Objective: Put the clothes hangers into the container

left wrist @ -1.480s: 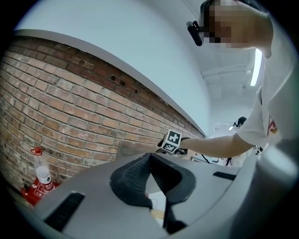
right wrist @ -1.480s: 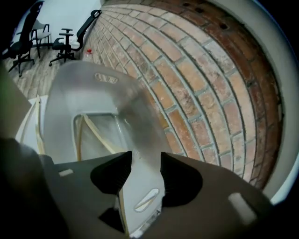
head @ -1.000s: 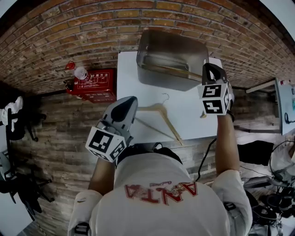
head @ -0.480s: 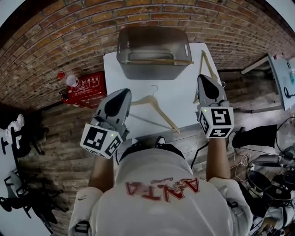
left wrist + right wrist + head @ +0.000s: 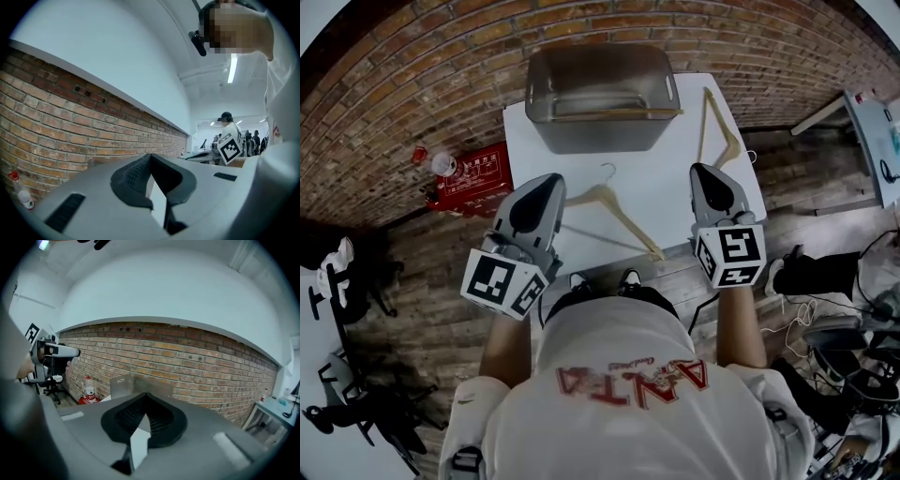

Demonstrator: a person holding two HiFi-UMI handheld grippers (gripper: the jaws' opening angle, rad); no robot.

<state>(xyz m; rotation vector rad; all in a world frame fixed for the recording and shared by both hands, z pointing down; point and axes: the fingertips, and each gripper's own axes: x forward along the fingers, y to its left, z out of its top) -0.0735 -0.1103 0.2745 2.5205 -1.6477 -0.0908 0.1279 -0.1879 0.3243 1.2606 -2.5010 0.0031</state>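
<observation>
The surface (image 5: 675,202) is white, and a gray metal container (image 5: 600,136) sits at its far edge. A thin wooden bar shows inside the container, by its near wall. It looks like a clothes hanger (image 5: 614,114) that is already in there.

Two more wooden hangers lie on the surface. The middle hanger (image 5: 609,197) lies flat near the middle. Its hook points toward the container, and one long arm reaches to the near edge. The other hanger (image 5: 724,122) lies by the far right corner, just beside the container and close to the right edge.

The person holds both tools over the near part of the surface. The left hand-held gripper (image 5: 551,180) is over the near left corner, just beside the middle hanger. In the left gripper view its jaws are pressed together and nothing is between them (image 5: 150,156). The right hand-held gripper (image 5: 706,171) is by the right edge, between the other hanger and the near edge. In the right gripper view its jaws are pressed together too, and they hold nothing (image 5: 146,394). That view also shows the container ahead, in front of a brick wall (image 5: 187,362).

A red box (image 5: 478,173) and a bottle (image 5: 442,164) are on the floor to the left of the surface.
</observation>
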